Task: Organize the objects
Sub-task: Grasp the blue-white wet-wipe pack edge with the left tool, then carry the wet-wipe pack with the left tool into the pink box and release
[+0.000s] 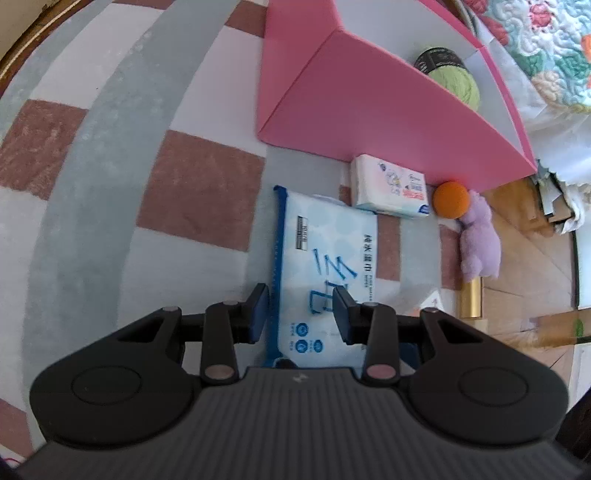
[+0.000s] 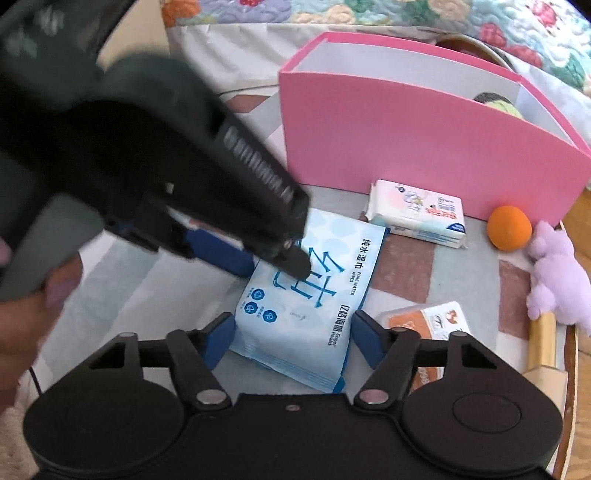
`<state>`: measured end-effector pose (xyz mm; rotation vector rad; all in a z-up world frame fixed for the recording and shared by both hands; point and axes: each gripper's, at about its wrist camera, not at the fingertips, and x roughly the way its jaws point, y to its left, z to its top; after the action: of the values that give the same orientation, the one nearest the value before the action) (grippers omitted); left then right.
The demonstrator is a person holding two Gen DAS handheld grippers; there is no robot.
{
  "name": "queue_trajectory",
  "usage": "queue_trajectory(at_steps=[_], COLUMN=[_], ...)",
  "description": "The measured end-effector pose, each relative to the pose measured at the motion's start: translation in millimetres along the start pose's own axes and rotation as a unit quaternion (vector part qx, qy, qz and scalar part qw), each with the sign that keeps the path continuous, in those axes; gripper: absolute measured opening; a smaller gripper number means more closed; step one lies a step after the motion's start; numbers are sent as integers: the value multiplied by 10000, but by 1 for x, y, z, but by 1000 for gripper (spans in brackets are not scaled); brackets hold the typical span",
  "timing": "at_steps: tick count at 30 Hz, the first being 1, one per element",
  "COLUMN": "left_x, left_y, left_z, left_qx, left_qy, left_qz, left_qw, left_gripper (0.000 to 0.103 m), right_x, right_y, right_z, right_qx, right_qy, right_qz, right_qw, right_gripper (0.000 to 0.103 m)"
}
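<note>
Wipes in a blue-and-white pack (image 1: 325, 258) are seen lying flat on a checked rug (image 1: 110, 206) of grey, white and dusty red, with both handheld claws set over the pack at once. The left gripper (image 1: 300, 310) is shown narrowed across one edge of the pack, its blue pads against or just beside the wrapper; whether they truly pinch it cannot be told. From the right wrist view, the right gripper (image 2: 293, 341) is shown straddling the pack's near end at a middling width, its blue pads (image 2: 221, 341) standing just beside the pack's sides, with contact not clearly made. The left tool's dark body is pictured there crossing the upper left of the frame, held in a person's hand (image 2: 33, 295).

Behind the pack, a smaller tissue pack (image 1: 391, 190) with pink print is seen lying just in front of a pink box (image 1: 388, 110), inside which a ball of green yarn (image 1: 454, 77) is lodged. An orange ball (image 1: 450, 198) is shown touching a purple plush toy (image 1: 480, 240) near the box's corner. An orange-and-white packet (image 2: 432, 321) lies just beside the right claw. A floral quilt (image 2: 369, 14) is visible beyond the box.
</note>
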<state>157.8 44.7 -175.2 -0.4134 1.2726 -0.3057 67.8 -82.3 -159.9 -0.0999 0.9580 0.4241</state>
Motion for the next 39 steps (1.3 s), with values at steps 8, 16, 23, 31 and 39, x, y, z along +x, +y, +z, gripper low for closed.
queue_trajectory(at_steps=[8,16,23,31,39], left_x=[-11,-45,-34,-16,-18], left_y=[-7,-22,-14,2,-10], left_z=[-18,-38,-55,-60,-66], left_qx=[-49,-37,-379,-752,-440], left_qy=[-80,-215,-16,292,184], left_qz=[-123,-274,-180,-269,-124], left_qw=[9999,9994,9991,9964,9988], left_gripper=[34,34,34,29,27], right_x=[-16,-54,-51,-15,-17], right_y=[-12,-13,-23,-23,-14], right_z=[9,14,2,-22,-31], right_qx=[162,-14,249,628,291], right_qy=[-47,-77,478,1037,778], right_qz=[403,789,1224,1175,833], right_qw=[9990,9969,9910,9856,9931], right_gripper=[66,66,74,84,72])
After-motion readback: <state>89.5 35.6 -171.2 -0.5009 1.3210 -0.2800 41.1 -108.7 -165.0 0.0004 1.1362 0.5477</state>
